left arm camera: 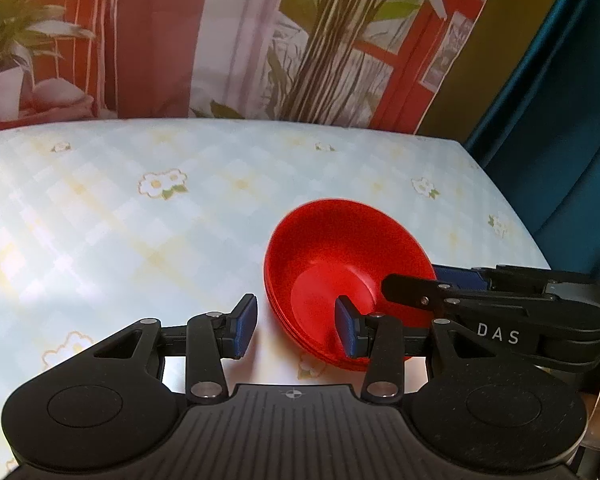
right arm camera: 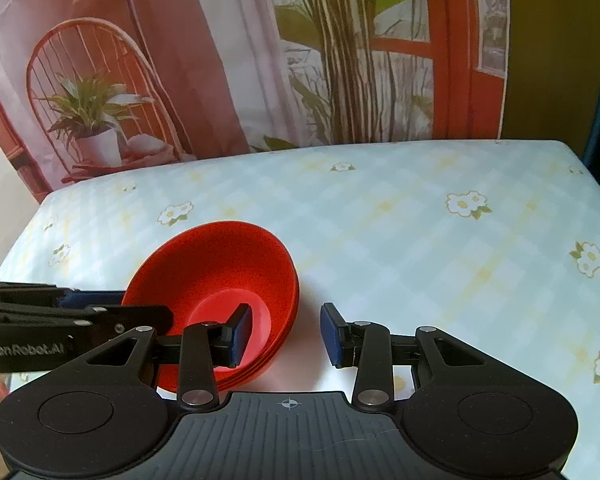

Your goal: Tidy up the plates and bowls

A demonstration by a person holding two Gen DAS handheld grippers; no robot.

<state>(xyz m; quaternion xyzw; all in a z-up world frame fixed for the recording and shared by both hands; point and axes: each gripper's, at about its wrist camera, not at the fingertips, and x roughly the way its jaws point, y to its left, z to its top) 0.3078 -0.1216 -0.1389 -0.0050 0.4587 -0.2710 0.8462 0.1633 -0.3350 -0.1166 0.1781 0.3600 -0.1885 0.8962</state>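
Bowls | I see a nested stack of red bowls, several rims layered at the near side | upright, mouths up, insides bare | resting on the pale checked, flower-print tablecloth, near its front edge | matte, round, flat-bottomed.

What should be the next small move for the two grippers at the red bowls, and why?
Probably draw both back off the rims. The stack of red bowls sits nested on the table, and the left gripper and right gripper each straddle a rim with pads clear of it.
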